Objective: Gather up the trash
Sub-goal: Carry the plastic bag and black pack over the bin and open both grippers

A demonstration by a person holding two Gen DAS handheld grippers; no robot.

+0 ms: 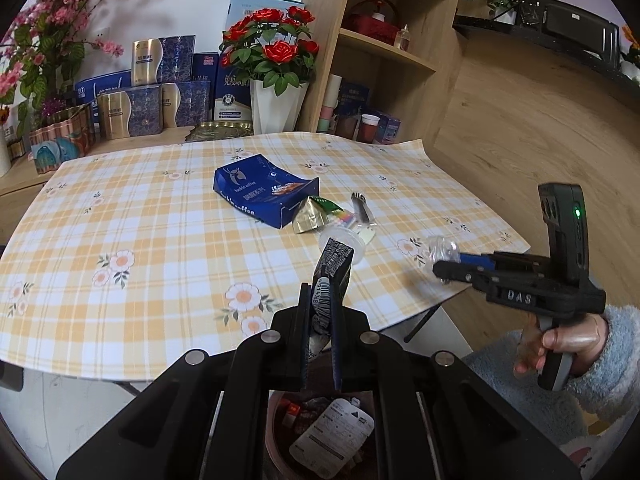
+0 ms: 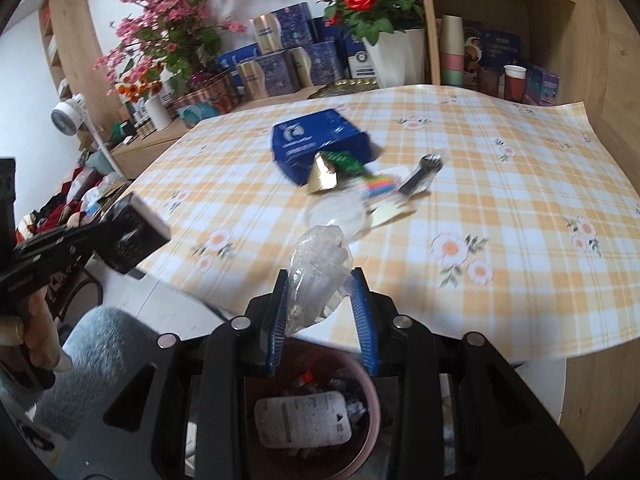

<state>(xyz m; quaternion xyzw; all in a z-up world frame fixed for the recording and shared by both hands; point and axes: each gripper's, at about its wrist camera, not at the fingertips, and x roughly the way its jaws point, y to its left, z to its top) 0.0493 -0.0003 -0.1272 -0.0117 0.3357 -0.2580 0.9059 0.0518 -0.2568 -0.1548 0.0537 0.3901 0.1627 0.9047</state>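
My left gripper point(image 1: 322, 292) is shut on a small black carton with a barcode point(image 1: 336, 264), held over the near table edge. It also shows at the left of the right wrist view as the left gripper point(image 2: 100, 236) with the black carton point(image 2: 134, 236). My right gripper point(image 2: 320, 280) is shut on a crumpled clear plastic wrapper point(image 2: 320, 260); from the left wrist view the right gripper point(image 1: 440, 268) hangs by the table's right corner with the wrapper point(image 1: 442, 250). A pink bin point(image 2: 374, 396) point(image 1: 274, 432) with trash in it stands on the floor below both grippers.
On the plaid tablecloth point(image 1: 140, 220) lie a blue coffee box point(image 1: 256, 190), a gold and green wrapper point(image 1: 310, 216), a clear plastic lid point(image 1: 344, 240) and a dark plastic fork point(image 1: 362, 208). Boxes, flower pots and a wooden shelf stand behind the table.
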